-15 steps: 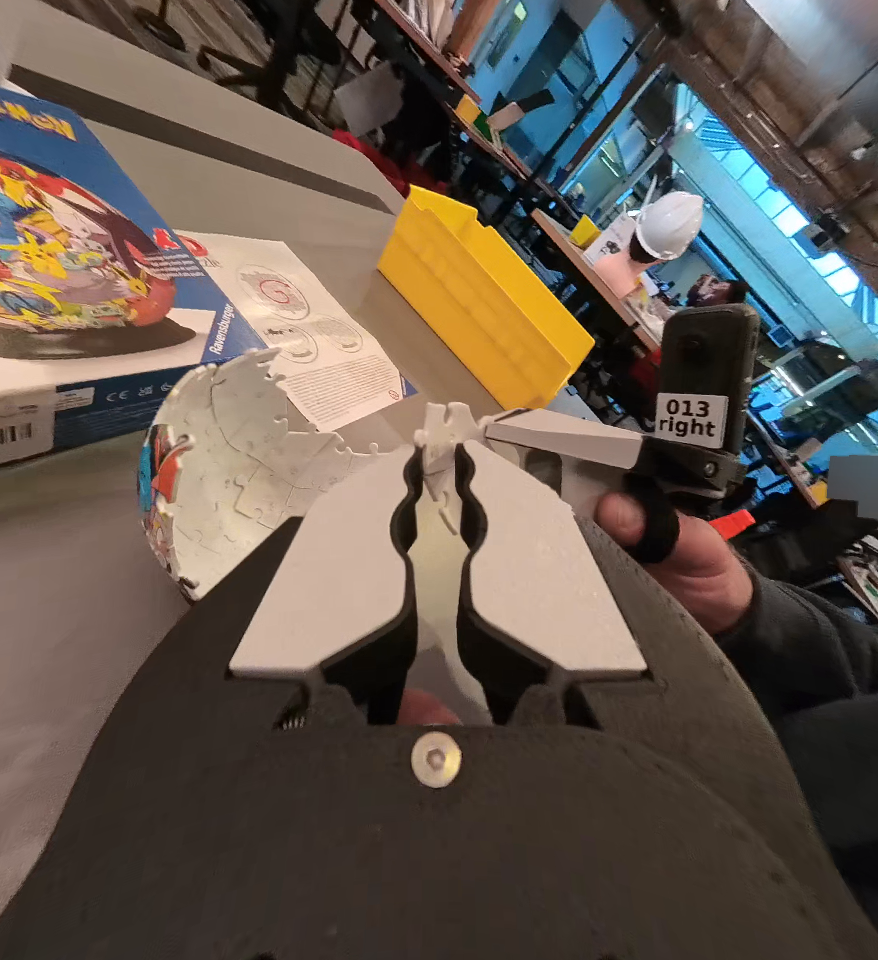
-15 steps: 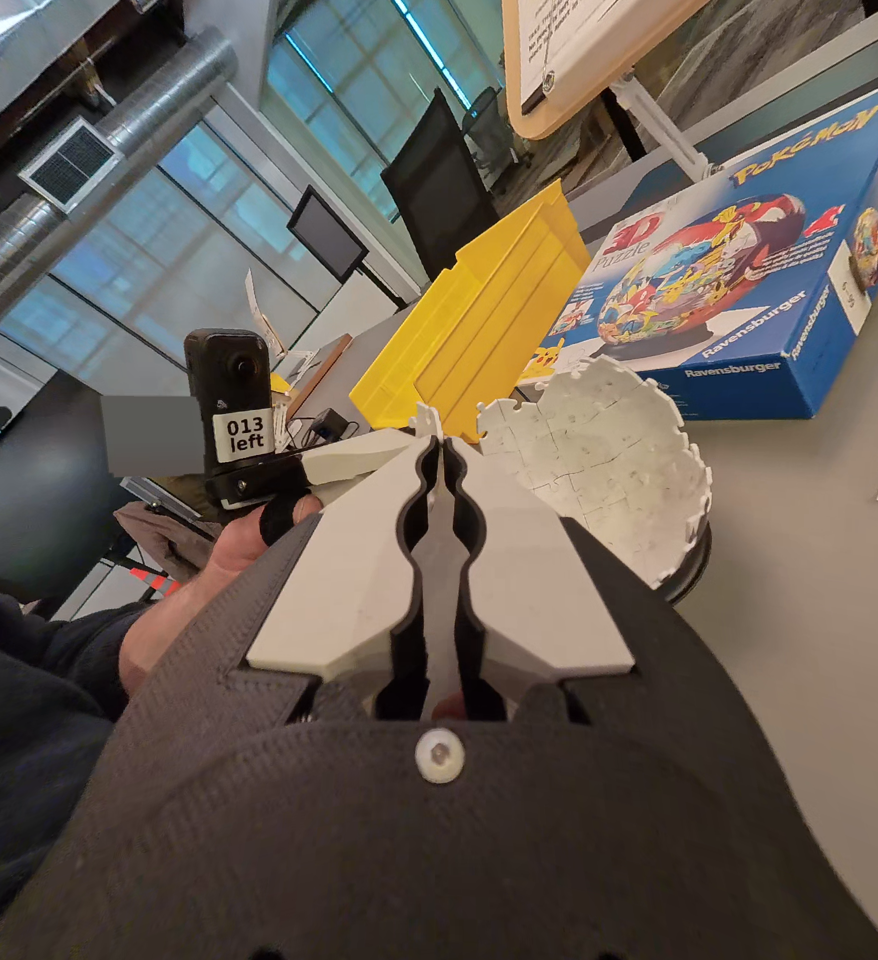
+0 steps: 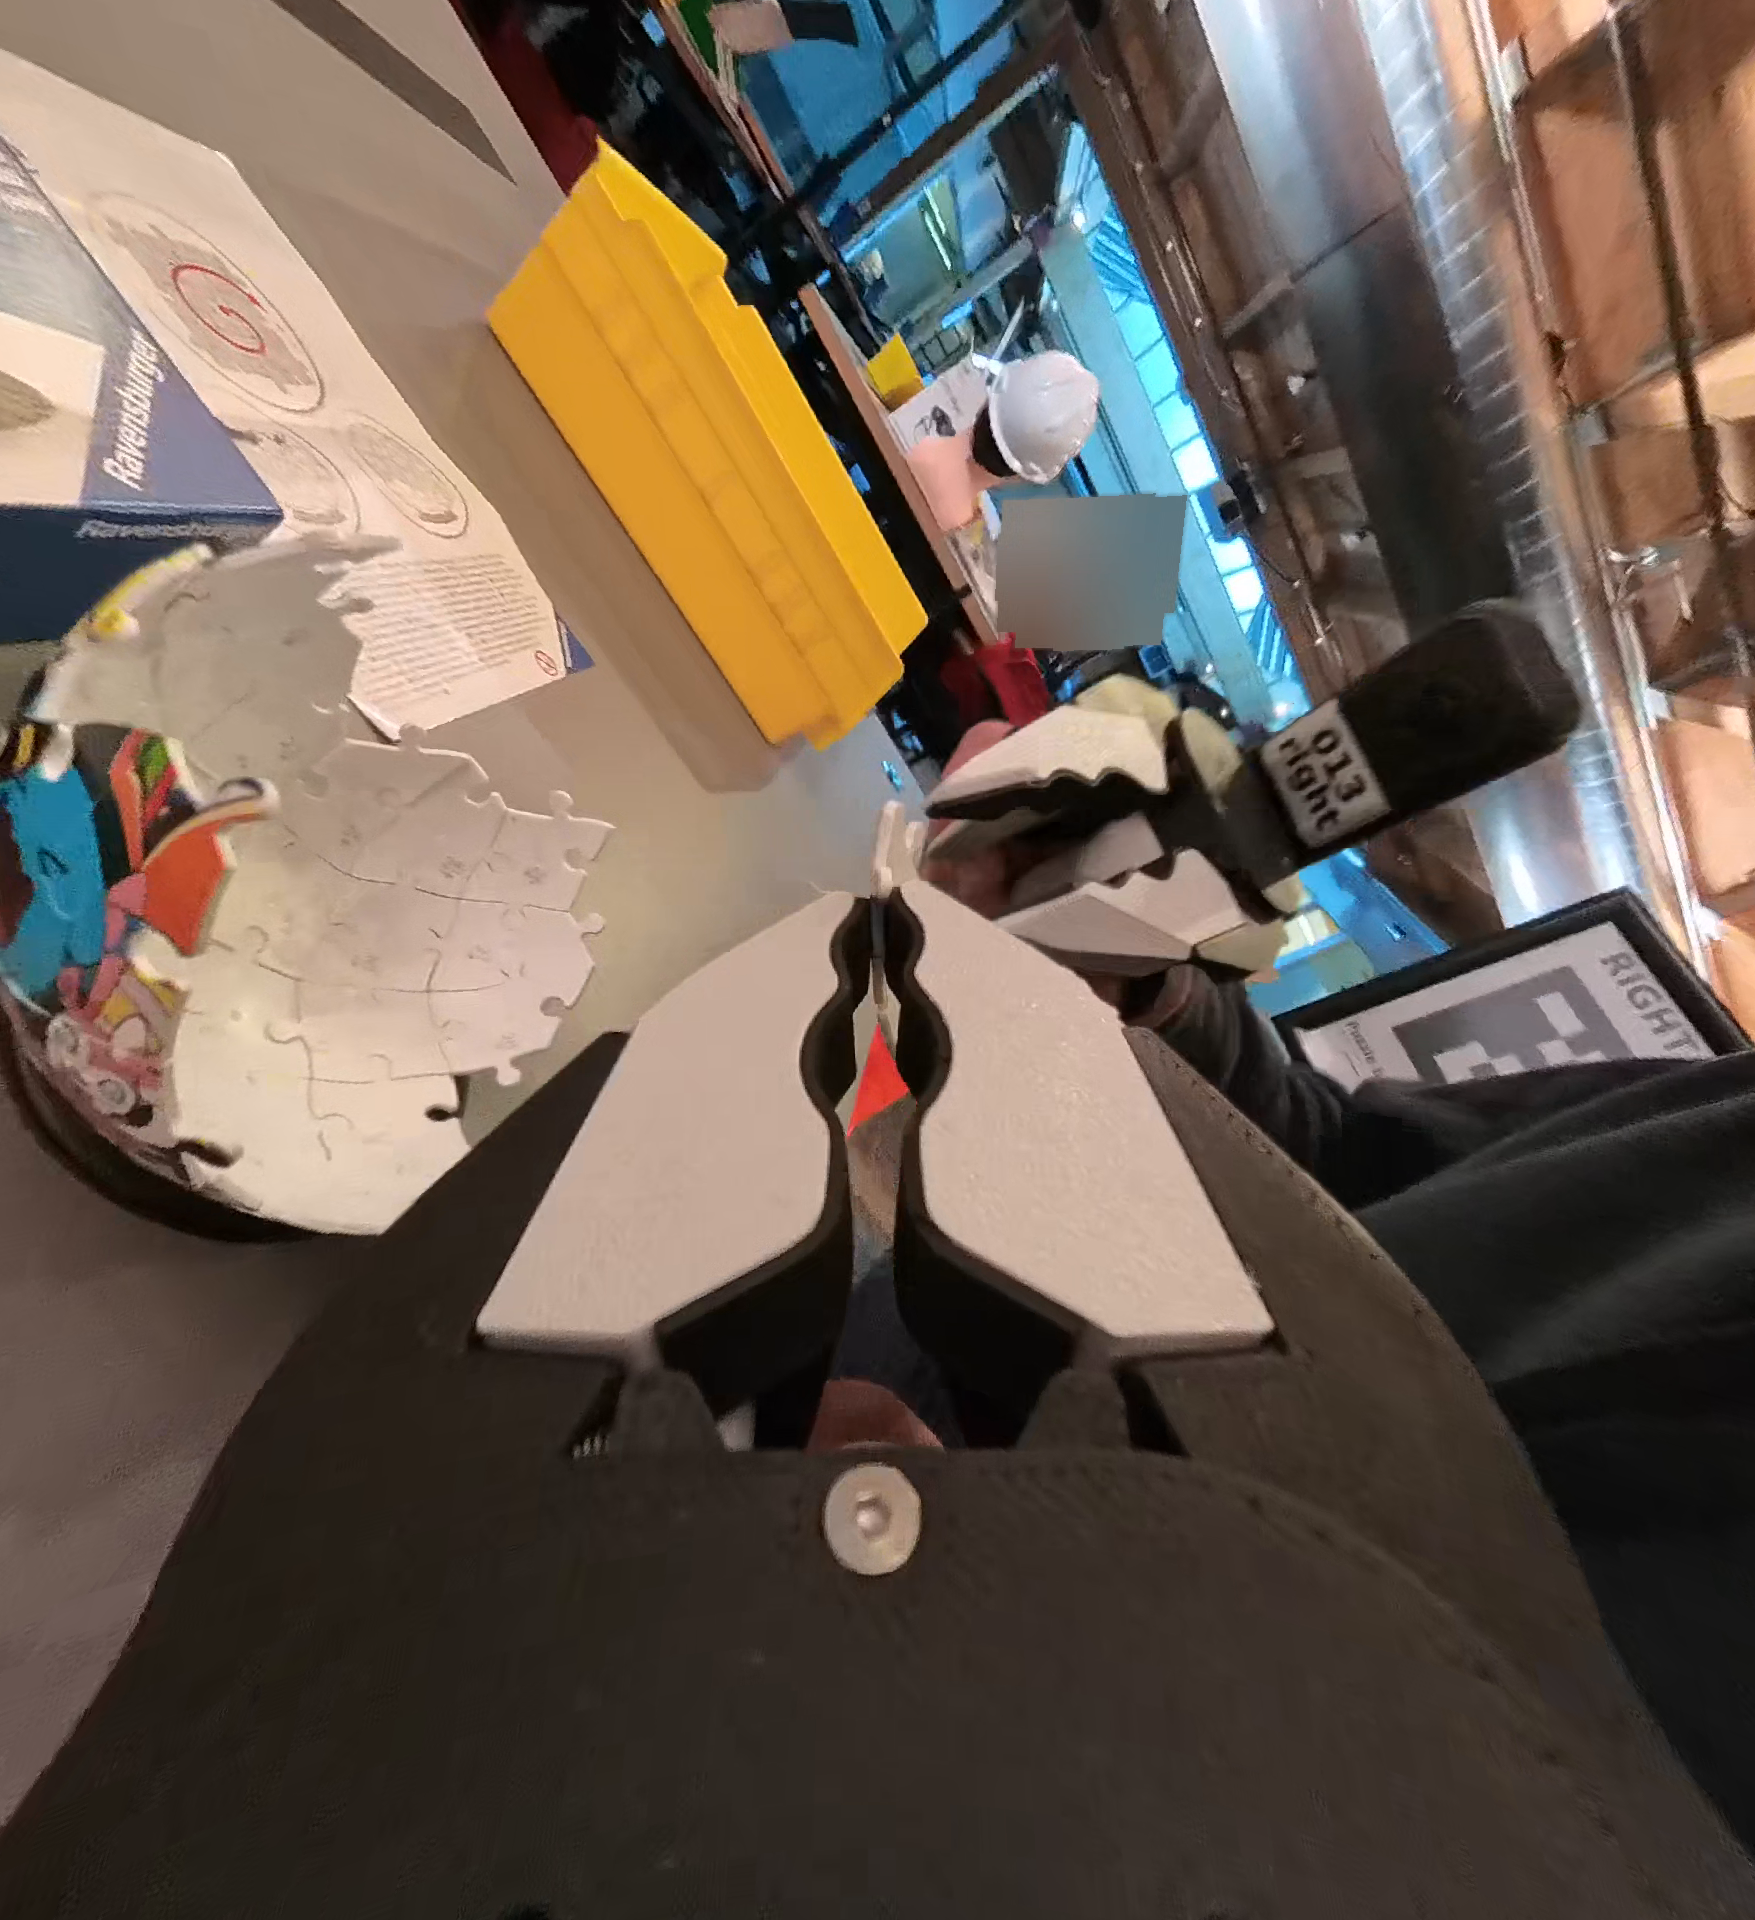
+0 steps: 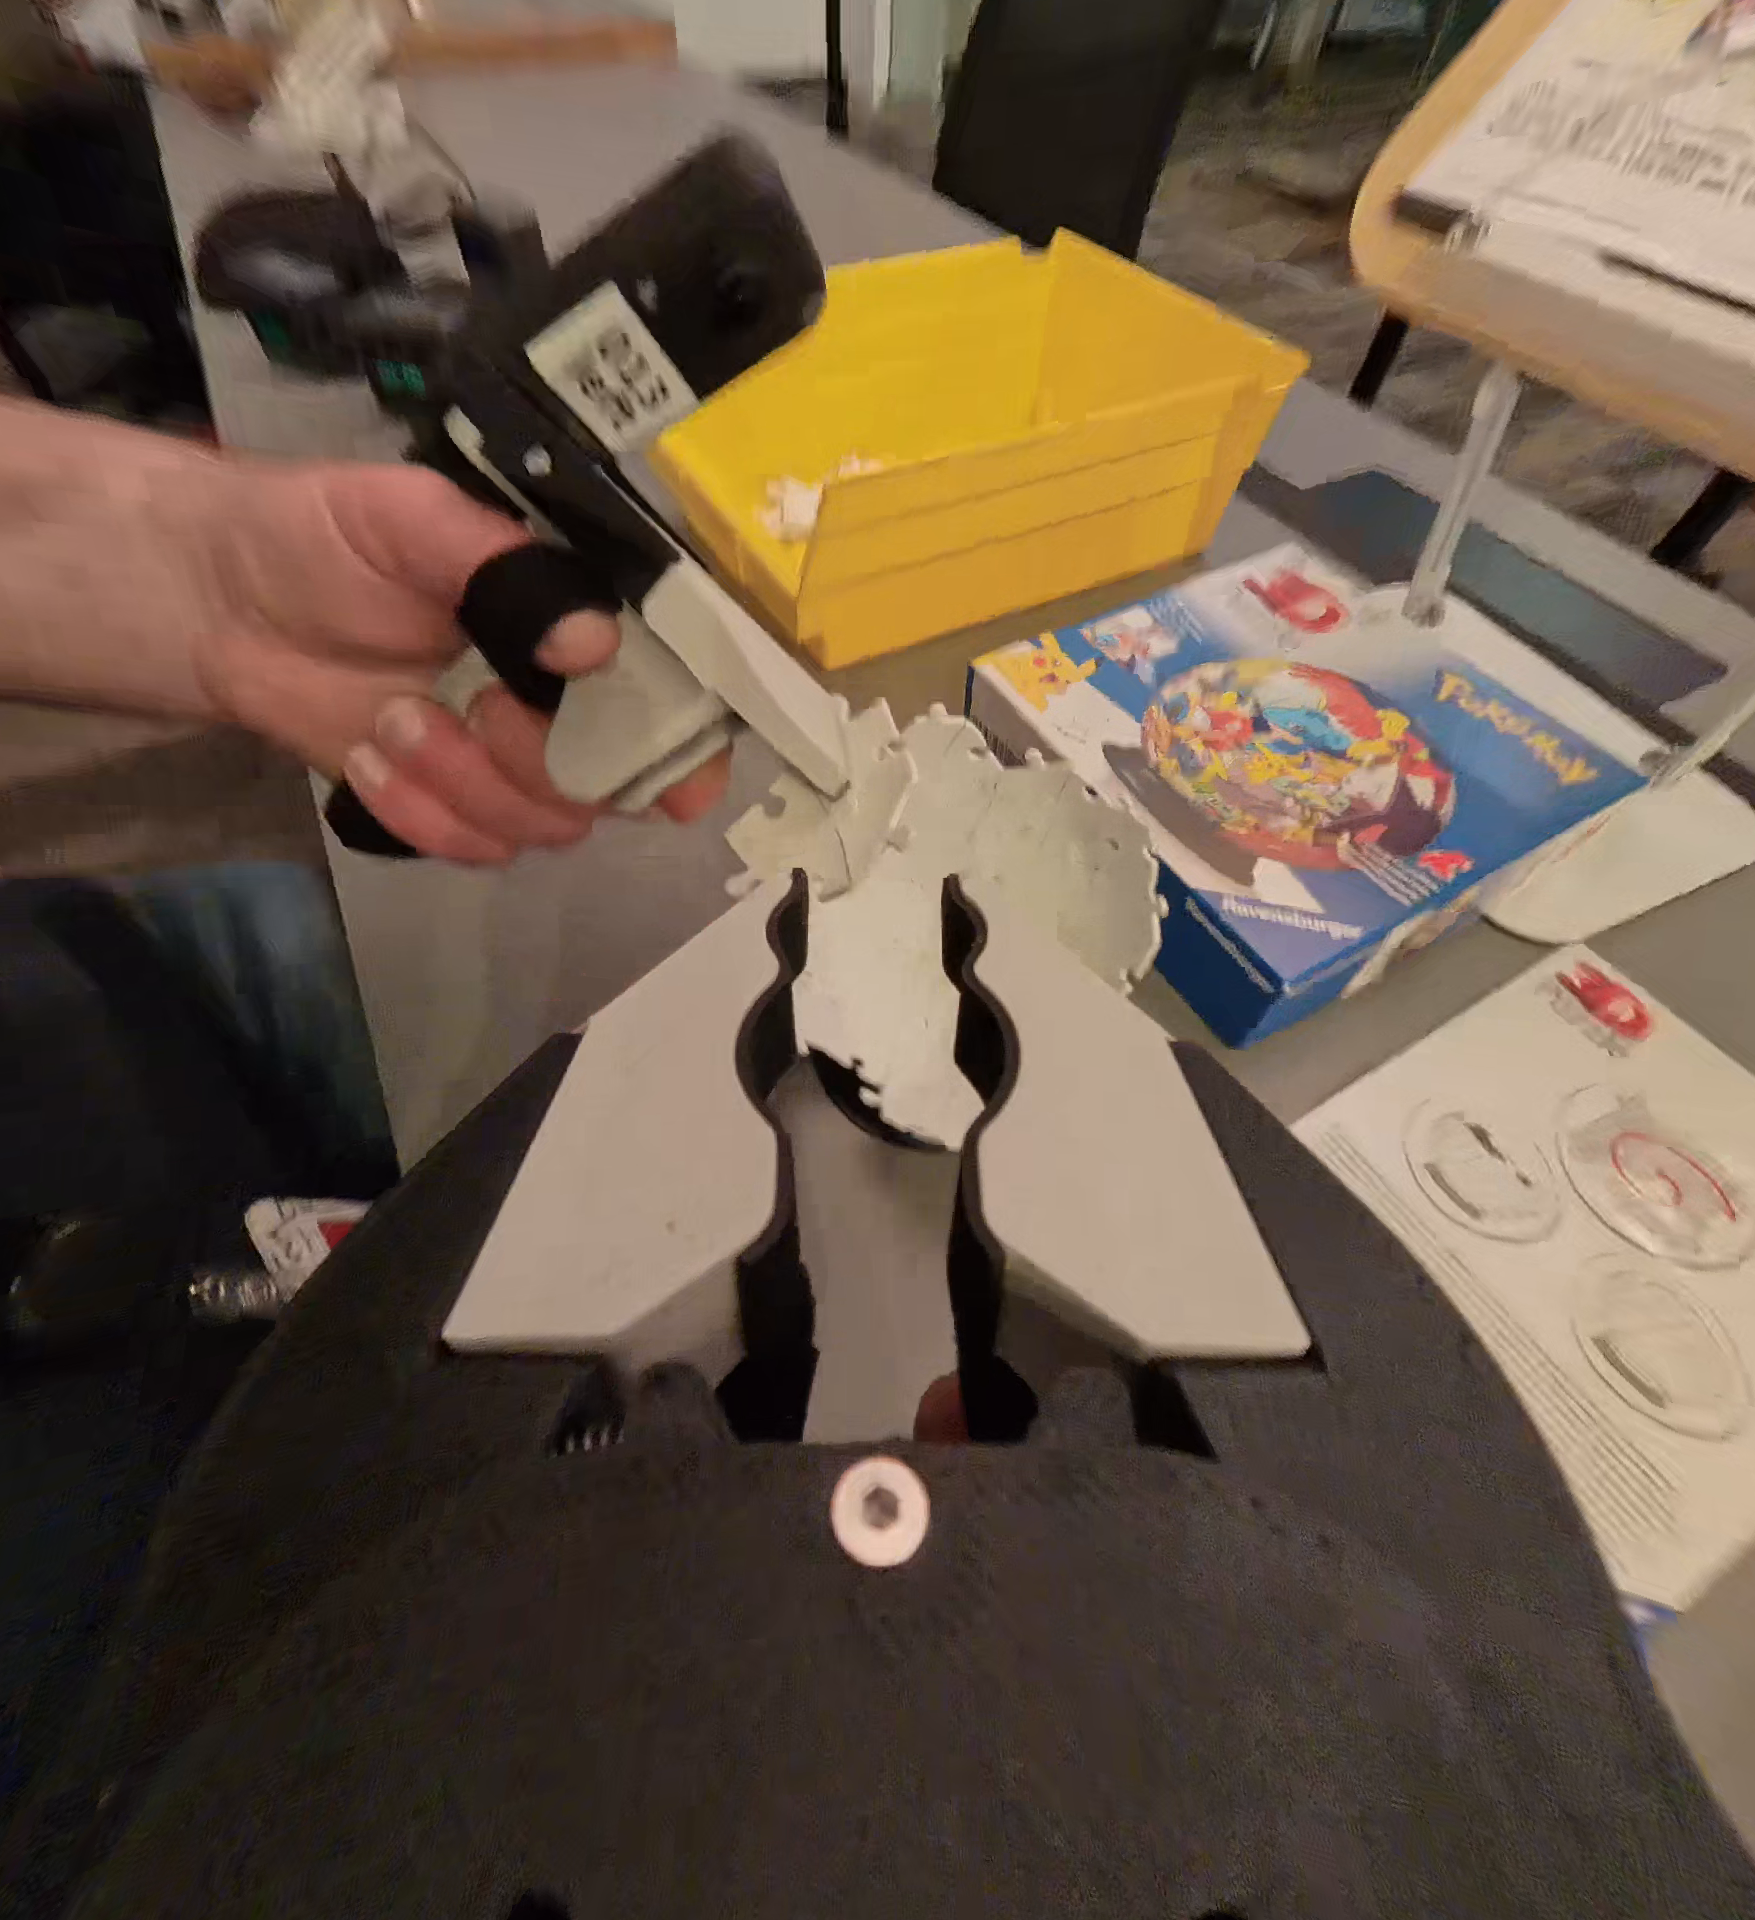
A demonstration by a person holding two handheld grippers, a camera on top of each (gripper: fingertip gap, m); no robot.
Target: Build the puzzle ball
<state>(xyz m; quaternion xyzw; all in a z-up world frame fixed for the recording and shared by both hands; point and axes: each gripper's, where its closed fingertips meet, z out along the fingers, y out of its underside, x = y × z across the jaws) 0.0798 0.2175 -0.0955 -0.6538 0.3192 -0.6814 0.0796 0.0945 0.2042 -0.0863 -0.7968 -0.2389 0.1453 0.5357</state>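
The left gripper [image 3: 883,914] pinches a piece [image 3: 889,836] edge-on just beside the ball [image 3: 333,935] (presumably to slot it in), while the right gripper's [image 4: 871,894] fingers gape empty.

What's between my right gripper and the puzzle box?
The half-built puzzle ball, between the open right gripper and puzzle box, in the right wrist view.

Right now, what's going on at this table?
A person is building a puzzle ball with two handheld grippers. The left gripper is shut on a small white curved puzzle piece, held near the rim of the half-built white-inside puzzle ball shell. The right gripper is open and empty. A yellow plastic bin holds more pieces beside the blue puzzle box.
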